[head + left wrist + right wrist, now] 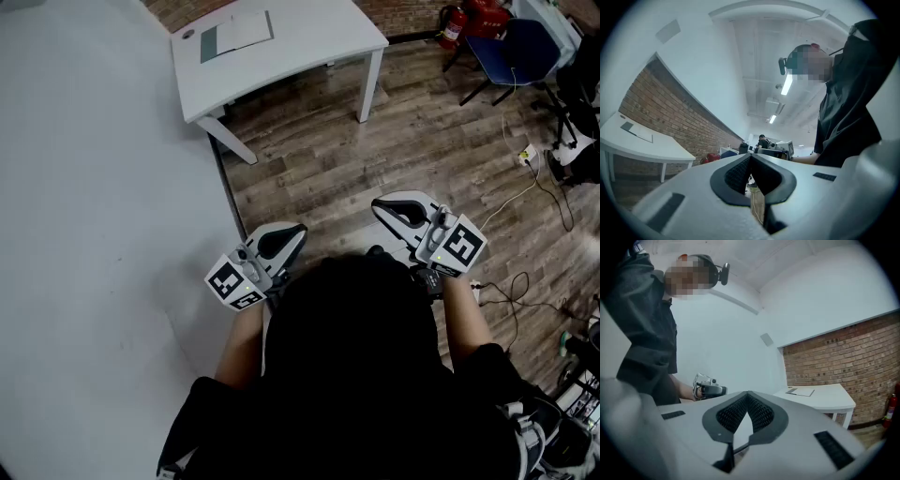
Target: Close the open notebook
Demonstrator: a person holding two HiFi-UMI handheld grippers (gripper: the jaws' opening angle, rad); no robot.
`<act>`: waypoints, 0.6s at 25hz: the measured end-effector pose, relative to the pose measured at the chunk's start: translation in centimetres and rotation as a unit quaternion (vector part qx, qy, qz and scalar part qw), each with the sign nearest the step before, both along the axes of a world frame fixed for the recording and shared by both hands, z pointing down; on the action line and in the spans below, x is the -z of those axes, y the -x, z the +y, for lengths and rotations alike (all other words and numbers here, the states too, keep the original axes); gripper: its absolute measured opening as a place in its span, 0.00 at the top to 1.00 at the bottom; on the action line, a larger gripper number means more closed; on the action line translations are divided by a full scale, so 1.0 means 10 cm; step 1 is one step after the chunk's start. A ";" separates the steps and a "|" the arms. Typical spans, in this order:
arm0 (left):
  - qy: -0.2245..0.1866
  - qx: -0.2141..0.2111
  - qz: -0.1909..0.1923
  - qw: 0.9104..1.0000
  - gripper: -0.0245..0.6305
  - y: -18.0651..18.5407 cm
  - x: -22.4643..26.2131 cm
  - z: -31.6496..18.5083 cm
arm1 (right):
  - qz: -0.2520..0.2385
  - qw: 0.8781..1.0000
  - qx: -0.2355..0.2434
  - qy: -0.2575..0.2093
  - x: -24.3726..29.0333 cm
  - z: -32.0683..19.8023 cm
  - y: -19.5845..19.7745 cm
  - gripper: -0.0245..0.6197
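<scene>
While the person is standing on the brown wooden plank floor [375,159], the head view is showing the white-and-black left gripper [286,234] and the matching right gripper [394,208] being held out at waist height. Both are pointing toward the white rectangular table [309,52] at the top of the frame. The thin notebook [236,34], with a white page and a grey-green panel, is lying flat on that table, well apart from both grippers. A red fire extinguisher [454,25] and a blue chair [517,45] are standing at the upper right.

Seen from the left gripper view, its two jaws are lying together at the tips, with nothing clamped between the black ribbed pads [736,173]. The table is showing far off at the left edge, the notebook lying on top, in front of a red brick wall [670,112].

Looking along the right gripper in its own view, its jaws are likewise meeting at the tips and gripping nothing. The table is standing off to the right against the brick wall, and the notebook is resting flat on it
</scene>
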State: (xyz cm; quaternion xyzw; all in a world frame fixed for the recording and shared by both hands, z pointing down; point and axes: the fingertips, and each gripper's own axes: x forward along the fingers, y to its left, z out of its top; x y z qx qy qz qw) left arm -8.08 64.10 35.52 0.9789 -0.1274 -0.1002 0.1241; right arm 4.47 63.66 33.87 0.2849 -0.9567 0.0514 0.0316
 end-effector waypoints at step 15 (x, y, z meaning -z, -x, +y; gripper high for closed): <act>0.002 -0.040 0.030 0.999 0.94 -0.02 0.03 -0.21 | -0.015 0.999 -0.048 -0.003 0.17 -0.05 -0.01 0.95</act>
